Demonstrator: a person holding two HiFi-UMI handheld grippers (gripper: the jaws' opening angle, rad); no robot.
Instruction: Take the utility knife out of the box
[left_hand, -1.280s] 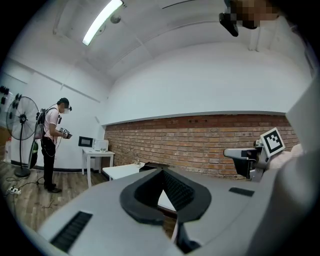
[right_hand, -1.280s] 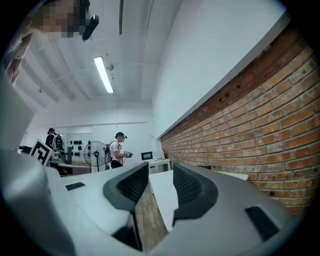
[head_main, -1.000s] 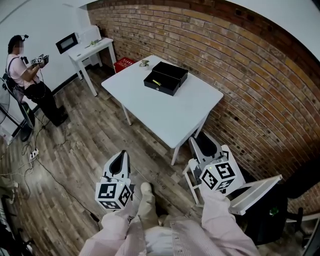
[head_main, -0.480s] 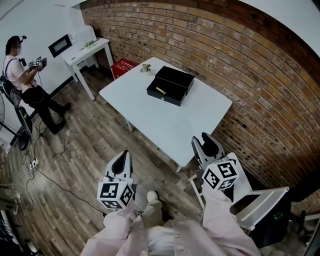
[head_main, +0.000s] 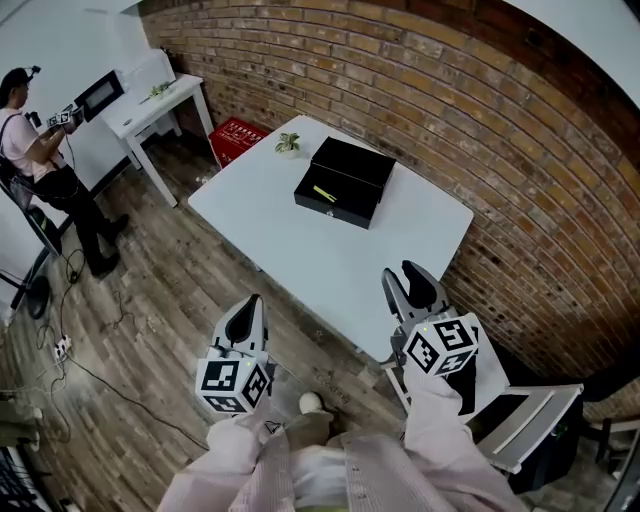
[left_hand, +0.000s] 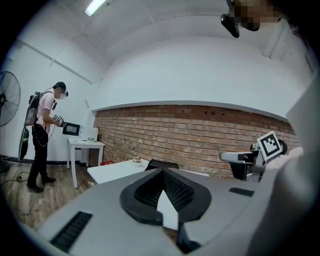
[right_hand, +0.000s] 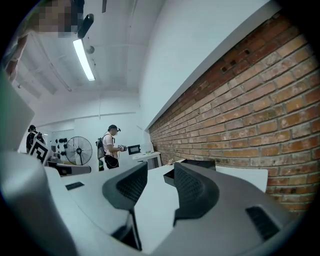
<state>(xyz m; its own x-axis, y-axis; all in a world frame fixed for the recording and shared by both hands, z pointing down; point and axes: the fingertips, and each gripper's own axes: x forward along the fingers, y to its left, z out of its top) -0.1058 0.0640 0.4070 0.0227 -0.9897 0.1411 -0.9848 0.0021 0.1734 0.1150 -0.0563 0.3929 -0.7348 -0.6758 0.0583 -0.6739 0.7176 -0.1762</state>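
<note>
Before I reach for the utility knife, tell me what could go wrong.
1. The utility knife lies low inside the open black box; a careless reach may catch its wall and shove the box across the table.
2. The small plant stands close beside the box and could get knocked over.
3. The left gripper is shut; only the right gripper is open for a grasp.

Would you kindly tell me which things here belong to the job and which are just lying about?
Job: open black box; yellow utility knife inside it; large white table; left tool; right tool.
Lying about: small potted plant; red crate; white side table; white slatted chair.
</note>
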